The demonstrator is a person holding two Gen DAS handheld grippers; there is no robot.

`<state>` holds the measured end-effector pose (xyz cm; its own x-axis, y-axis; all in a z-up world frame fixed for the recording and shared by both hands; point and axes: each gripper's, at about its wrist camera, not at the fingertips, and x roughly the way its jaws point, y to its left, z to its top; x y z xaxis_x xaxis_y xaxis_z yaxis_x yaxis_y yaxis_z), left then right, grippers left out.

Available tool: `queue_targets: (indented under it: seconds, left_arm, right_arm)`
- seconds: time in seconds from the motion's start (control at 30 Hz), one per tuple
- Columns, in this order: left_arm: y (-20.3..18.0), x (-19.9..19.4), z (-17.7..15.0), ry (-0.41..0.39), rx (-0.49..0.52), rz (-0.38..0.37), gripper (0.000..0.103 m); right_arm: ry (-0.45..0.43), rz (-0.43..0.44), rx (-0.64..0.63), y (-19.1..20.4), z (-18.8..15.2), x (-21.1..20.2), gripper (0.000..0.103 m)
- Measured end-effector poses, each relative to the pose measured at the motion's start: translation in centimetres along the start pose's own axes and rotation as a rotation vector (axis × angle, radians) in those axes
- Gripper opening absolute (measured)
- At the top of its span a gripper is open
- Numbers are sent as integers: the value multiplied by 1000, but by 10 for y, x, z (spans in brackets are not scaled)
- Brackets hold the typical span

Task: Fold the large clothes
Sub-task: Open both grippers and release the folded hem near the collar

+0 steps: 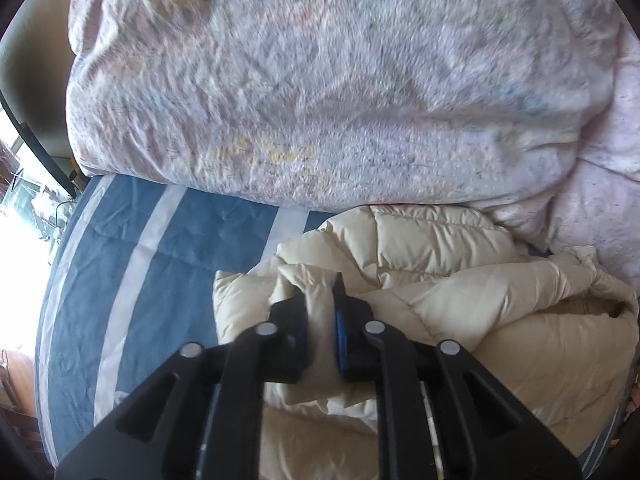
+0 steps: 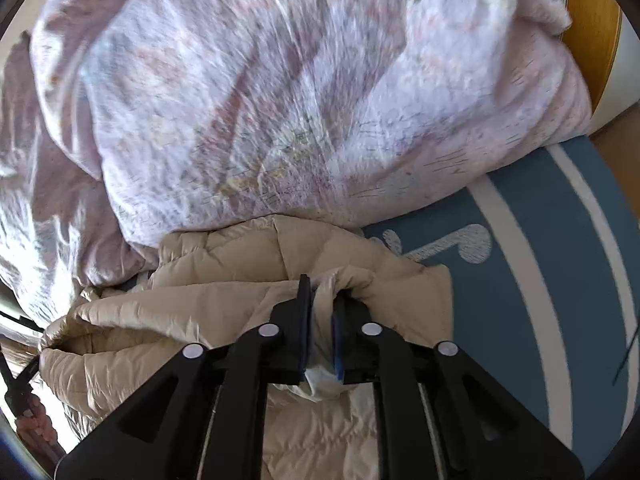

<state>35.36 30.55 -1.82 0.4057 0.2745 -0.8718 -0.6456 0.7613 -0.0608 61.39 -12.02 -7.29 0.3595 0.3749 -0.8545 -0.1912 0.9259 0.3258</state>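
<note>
A cream quilted puffer jacket (image 1: pixel 460 280) lies bunched on a blue bedsheet with white stripes (image 1: pixel 132 264). My left gripper (image 1: pixel 322 292) is shut on a fold of the jacket at its left edge, the fabric pinched between the black fingers. In the right wrist view the same jacket (image 2: pixel 224 292) lies on the sheet (image 2: pixel 552 240). My right gripper (image 2: pixel 324 292) is shut on a fold of the jacket near its right edge. The part of the jacket under both grippers is hidden.
A big crumpled pink patterned duvet (image 1: pixel 340 80) is heaped right behind the jacket and touches it; it also fills the top of the right wrist view (image 2: pixel 280 92). A wooden headboard (image 2: pixel 588 28) shows at far right. A bright window (image 1: pixel 24 208) is at left.
</note>
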Motion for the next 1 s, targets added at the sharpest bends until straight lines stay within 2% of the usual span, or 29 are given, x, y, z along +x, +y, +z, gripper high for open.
queue_targets:
  seconds: [0.07, 0.13, 0.17, 0.2, 0.23, 0.3, 0.4, 0.6, 0.7, 0.8, 1.0]
  left_arm:
    - [-1, 4, 3, 2, -3, 5, 25]
    - [0, 3, 7, -9, -15, 5, 44]
    - [1, 0, 10, -20, -22, 8, 51]
    - [3, -3, 13, -35, -29, 15, 64]
    - [6, -10, 16, -60, -36, 22, 70]
    - [10, -20, 20, -87, -38, 18, 70]
    - [13, -35, 20, -116, -37, 16, 73]
    - [7, -50, -5, -134, -21, -18, 74]
    - [-1, -52, -23, -142, 0, -28, 74]
    - [-11, -45, -36, -136, 41, -16, 76]
    - [-27, -19, -45, -121, 100, 46, 76]
  right_arm:
    - [14, 23, 30, -4, 4, 4, 26]
    - [15, 65, 74, -11, 9, 2, 34]
    - [12, 81, 88, -13, 11, 0, 41]
    - [-3, 109, 109, -18, 13, -6, 50]
    - [-24, 127, 122, -20, 15, -13, 54]
    - [-88, 130, 124, -23, 16, -31, 61]
    - [-144, 120, 82, -21, 14, -52, 61]
    - [-153, 107, -54, 0, -16, -69, 61]
    - [-145, 85, -134, 15, -36, -68, 61]
    - [-136, 19, -200, 28, -50, -59, 61]
    - [-148, -90, -231, 40, -54, -38, 61]
